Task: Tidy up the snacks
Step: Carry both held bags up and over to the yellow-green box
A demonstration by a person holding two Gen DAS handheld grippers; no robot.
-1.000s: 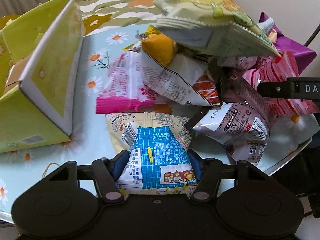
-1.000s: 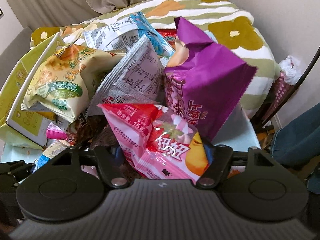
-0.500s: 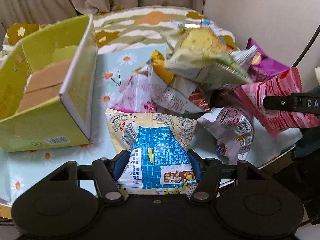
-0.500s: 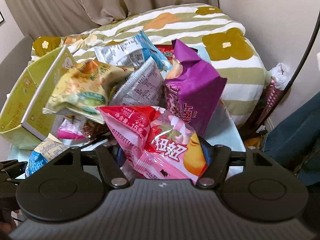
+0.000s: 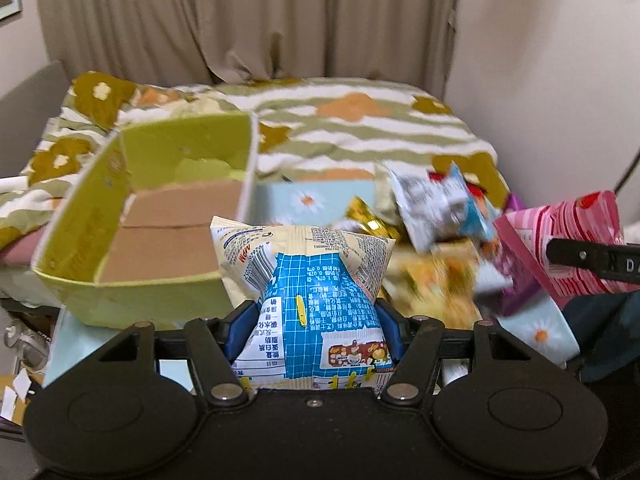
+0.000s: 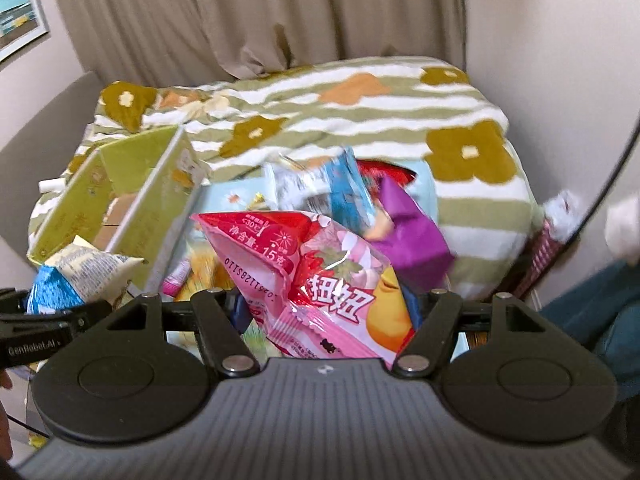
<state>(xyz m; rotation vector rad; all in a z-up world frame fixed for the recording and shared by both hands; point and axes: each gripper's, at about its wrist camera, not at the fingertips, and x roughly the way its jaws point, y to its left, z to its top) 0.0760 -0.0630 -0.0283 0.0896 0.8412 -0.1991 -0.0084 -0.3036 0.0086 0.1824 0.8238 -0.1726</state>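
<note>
My left gripper (image 5: 314,330) is shut on a blue and cream snack bag (image 5: 308,280), held up above the table in front of an open green cardboard box (image 5: 160,300). My right gripper (image 6: 326,316) is shut on a pink and red snack bag (image 6: 320,280), lifted above the snack pile. The pink bag also shows in the left wrist view (image 5: 560,248), and the blue bag in the right wrist view (image 6: 72,276). The box (image 6: 132,208) stands at the left, its brown bottom bare.
Several loose snack bags lie in a pile on the daisy-print table (image 5: 540,332), among them a purple bag (image 6: 408,232) and a blue and white bag (image 5: 440,208). A striped flowered blanket (image 5: 360,120) covers the bed behind. Curtains and a wall stand at the back.
Both grippers have risen and tilted up with their bags, so the pile and box now sit lower and farther off. The curtain has come into view.
</note>
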